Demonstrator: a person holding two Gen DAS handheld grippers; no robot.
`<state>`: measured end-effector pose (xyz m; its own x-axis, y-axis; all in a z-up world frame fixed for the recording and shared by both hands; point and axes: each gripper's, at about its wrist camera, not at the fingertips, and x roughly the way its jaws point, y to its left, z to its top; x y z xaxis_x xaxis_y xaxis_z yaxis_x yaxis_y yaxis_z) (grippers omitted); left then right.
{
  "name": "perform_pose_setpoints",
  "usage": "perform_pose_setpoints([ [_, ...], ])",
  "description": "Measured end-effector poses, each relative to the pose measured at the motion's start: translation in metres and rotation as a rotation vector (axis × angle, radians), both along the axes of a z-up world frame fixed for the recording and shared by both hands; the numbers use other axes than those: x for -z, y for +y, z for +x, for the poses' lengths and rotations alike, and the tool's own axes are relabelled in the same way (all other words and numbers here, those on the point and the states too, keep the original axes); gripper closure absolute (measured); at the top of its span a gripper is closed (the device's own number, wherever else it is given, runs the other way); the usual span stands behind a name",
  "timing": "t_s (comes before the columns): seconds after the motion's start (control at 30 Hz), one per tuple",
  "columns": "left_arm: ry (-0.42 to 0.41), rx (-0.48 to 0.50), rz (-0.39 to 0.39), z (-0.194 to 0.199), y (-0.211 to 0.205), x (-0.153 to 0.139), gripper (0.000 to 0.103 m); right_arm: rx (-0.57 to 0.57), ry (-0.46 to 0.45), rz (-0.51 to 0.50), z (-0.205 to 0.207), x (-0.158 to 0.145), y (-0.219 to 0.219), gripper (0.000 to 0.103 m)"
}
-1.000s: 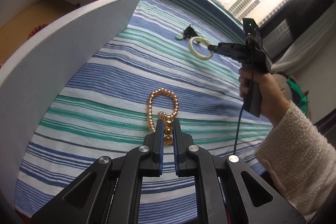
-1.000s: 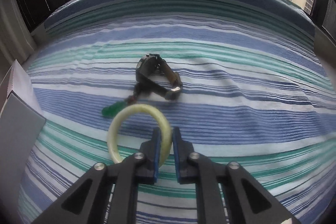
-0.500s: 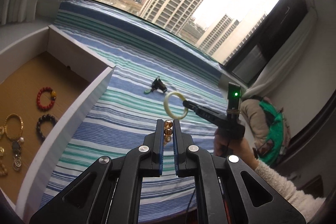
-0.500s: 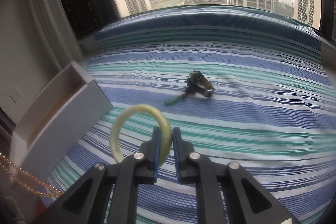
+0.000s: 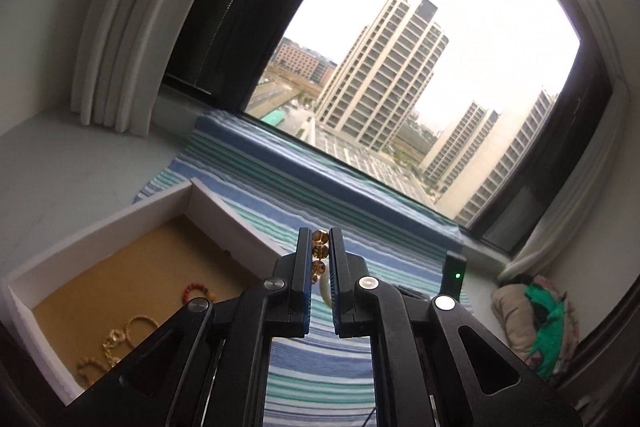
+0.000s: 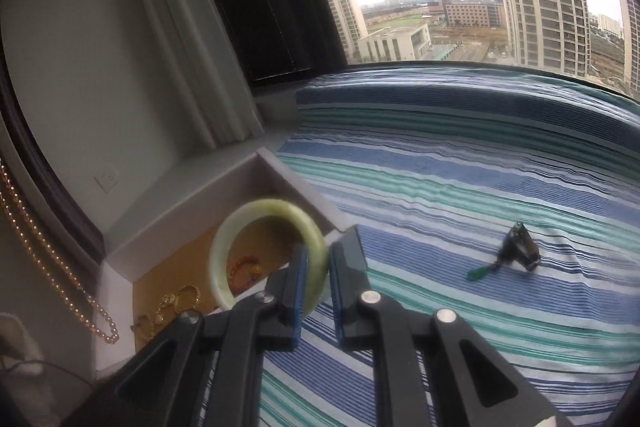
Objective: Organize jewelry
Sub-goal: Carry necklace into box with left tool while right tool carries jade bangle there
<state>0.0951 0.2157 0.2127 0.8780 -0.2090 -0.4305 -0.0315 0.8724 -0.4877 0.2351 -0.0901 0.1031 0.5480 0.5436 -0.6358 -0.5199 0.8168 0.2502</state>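
Note:
My left gripper (image 5: 321,239) is shut on an amber bead bracelet (image 5: 319,250), held high above the striped cloth, to the right of the white box (image 5: 224,213). The box has a tan floor with a red bead bracelet (image 5: 196,293) and gold pieces (image 5: 120,337). My right gripper (image 6: 324,247) is shut on a pale green jade bangle (image 6: 224,251), held in the air at the box's right wall (image 6: 296,187). A dark strap piece with a green pendant (image 6: 516,253) lies on the cloth to the right.
The blue, green and white striped cloth (image 6: 460,167) covers the window ledge. A pearl strand (image 6: 48,255) hangs at the far left of the right wrist view. A bundle of fabric (image 5: 536,323) lies on the floor at right. White curtains (image 5: 116,27) hang behind the box.
Both grippers have risen and swung left toward the box. The amber bracelet has left the cloth in my left gripper. The bangle has travelled from over the cloth to the box's right wall.

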Motion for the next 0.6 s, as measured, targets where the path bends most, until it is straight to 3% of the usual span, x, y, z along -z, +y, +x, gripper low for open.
perform_pose_setpoints([
  [0.13, 0.074, -0.069, 0.02, 0.035, 0.026, 0.044, 0.098, -0.078, 0.034, -0.053, 0.019, 0.018, 0.063, 0.091],
  [0.33, 0.187, -0.189, 0.06, 0.086, 0.061, 0.119, 0.098, -0.109, 0.081, -0.231, 0.051, 0.076, 0.132, 0.091],
  [0.47, 0.261, -0.234, 0.076, 0.104, 0.071, 0.16, 0.097, -0.105, 0.111, -0.314, 0.065, 0.113, 0.151, 0.09],
  [0.6, 0.31, -0.287, 0.14, 0.105, 0.069, 0.178, 0.092, -0.064, 0.074, -0.338, 0.063, 0.116, 0.147, 0.09],
])
